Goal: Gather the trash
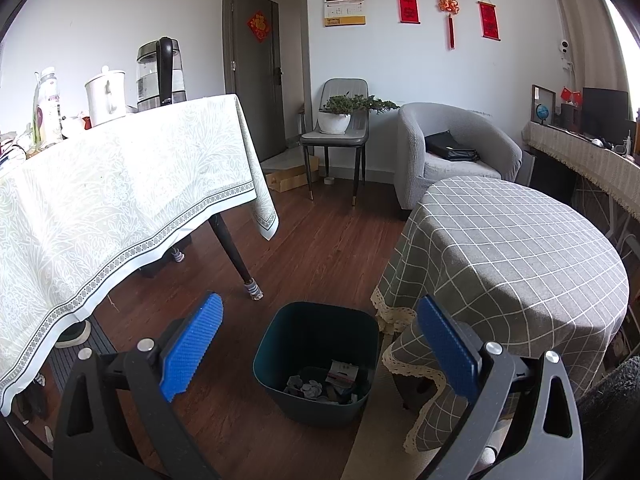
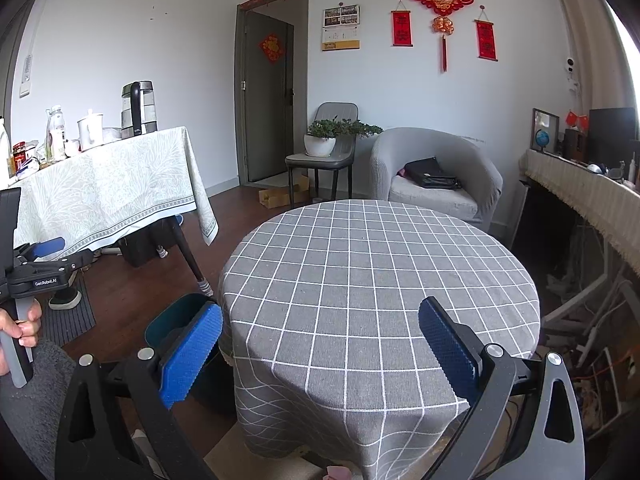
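Observation:
A dark teal trash bin stands on the wood floor beside the round table, with crumpled paper and wrappers in its bottom. My left gripper hangs open above and in front of the bin, nothing between its blue pads. In the right wrist view my right gripper is open over the near edge of the round table with the grey checked cloth. Only the bin's rim shows there, behind the left pad. A hand holds the left gripper at the far left.
A table with a pale patterned cloth stands left, carrying a kettle, jug and bottles; its leg is near the bin. A grey armchair, a chair with a potted plant and a cluttered shelf lie beyond.

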A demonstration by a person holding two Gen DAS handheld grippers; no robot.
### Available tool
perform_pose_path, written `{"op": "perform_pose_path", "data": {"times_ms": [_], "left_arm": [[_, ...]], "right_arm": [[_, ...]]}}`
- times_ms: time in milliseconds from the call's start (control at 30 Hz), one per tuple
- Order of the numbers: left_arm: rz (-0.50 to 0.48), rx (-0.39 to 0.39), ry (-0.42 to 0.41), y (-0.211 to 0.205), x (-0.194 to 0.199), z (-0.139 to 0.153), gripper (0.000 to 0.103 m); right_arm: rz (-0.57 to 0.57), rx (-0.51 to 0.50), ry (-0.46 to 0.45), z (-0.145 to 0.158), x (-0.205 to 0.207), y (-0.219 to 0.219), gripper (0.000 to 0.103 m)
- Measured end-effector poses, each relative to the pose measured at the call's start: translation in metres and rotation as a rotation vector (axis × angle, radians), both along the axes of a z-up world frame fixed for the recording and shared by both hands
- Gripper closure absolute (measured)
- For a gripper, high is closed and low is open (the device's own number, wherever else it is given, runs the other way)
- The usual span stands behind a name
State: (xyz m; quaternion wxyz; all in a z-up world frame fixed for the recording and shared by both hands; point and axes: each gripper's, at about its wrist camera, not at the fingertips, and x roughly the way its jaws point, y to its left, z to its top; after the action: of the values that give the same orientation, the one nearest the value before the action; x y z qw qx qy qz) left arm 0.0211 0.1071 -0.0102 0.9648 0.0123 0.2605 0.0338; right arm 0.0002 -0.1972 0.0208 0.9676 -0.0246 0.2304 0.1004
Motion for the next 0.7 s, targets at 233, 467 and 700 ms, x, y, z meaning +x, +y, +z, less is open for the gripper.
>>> {"op": "perform_pose_path", "data": {"times_ms": [233, 467, 700], "left_arm": [[0.001, -0.001, 0.001, -0.0008, -0.0003, -0.0003, 0.003], [0.0, -0.001, -0.001, -0.0018, -0.0012, -0.0009, 0.003], [0.001, -0.002, -0.001, -0.0021, -0.0015, -0.0009, 0.003]], "right_arm": [[0.0, 0.0, 0.0, 0.0004, 0.0002, 0.0001, 0.004], [-0.001, 0.002, 0.0, 0.0007, 0.0003, -0.0002, 0.004], [0.0, 0.0, 0.0, 0.0008, 0.0007, -0.001, 0.004]]}}
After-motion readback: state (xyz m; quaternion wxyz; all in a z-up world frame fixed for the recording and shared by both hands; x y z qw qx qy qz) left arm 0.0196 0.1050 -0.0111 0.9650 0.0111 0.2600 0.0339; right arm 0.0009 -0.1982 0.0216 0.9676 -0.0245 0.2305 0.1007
